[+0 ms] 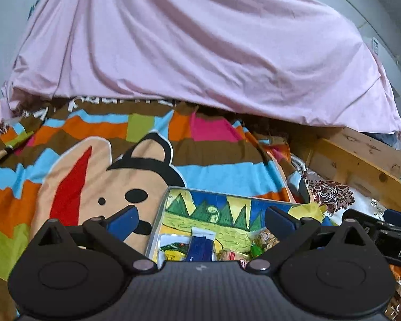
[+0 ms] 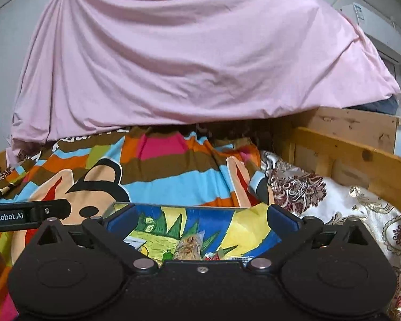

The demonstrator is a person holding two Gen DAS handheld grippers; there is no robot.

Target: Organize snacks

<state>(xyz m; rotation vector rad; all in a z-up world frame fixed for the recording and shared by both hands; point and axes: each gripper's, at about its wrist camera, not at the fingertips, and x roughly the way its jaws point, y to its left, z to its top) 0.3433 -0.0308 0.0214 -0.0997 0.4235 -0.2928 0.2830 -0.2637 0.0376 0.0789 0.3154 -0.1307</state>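
Observation:
A shallow box (image 1: 171, 190) with a brightly painted lining lies on the bed just below both grippers. Inside it are snack packets: a blue one (image 1: 201, 247), a white and green one (image 1: 172, 248) and a small green sweet (image 1: 256, 250). My left gripper (image 1: 201, 220) stands open above the box's near-left part, with nothing between its blue pads (image 1: 125, 220). In the right wrist view the same box (image 2: 189, 208) holds a beige packet (image 2: 188, 246). My right gripper (image 2: 203, 219) is open over it, holding nothing.
The box rests on a striped cartoon blanket (image 1: 214, 157). A pink sheet (image 2: 187, 61) hangs across the back. A wooden bed rail (image 2: 347, 152) and a white floral cloth (image 2: 334, 198) are on the right. The other gripper's black body (image 2: 26, 215) shows at left.

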